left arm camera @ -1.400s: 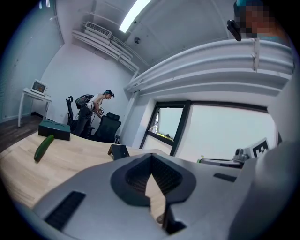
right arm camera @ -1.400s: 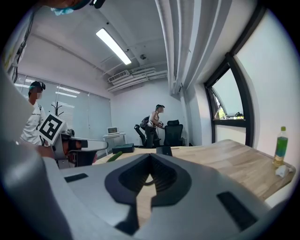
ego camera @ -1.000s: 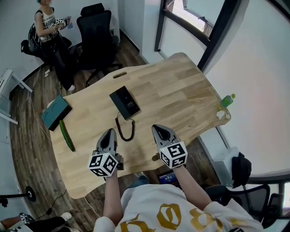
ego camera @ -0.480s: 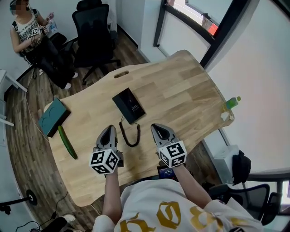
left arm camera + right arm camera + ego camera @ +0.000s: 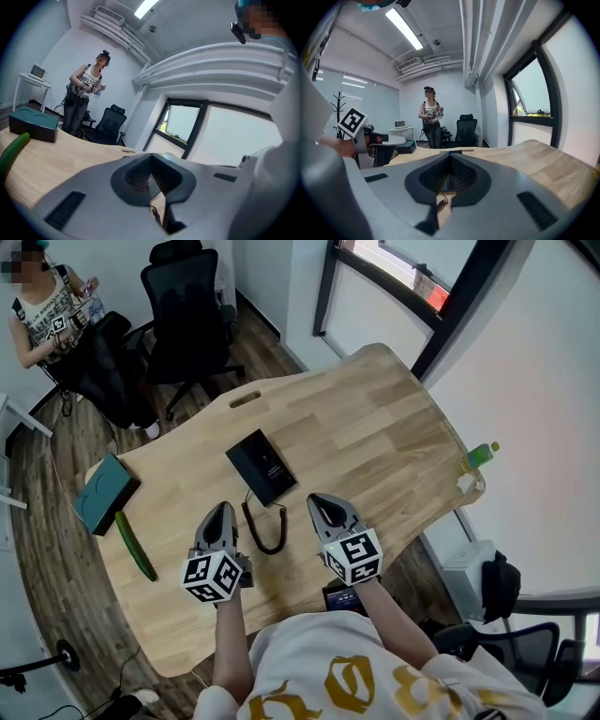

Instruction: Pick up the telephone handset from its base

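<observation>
Telephone (image 5: 262,466) well inside table (image 5: 375,427) edges, bare wood to its right.

No legible text, label or number shows

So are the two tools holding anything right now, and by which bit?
Nothing is held. The left tool and the right tool are both shut and empty, and neither touches the telephone.

Telephone (image 5: 262,466) details too small
</observation>
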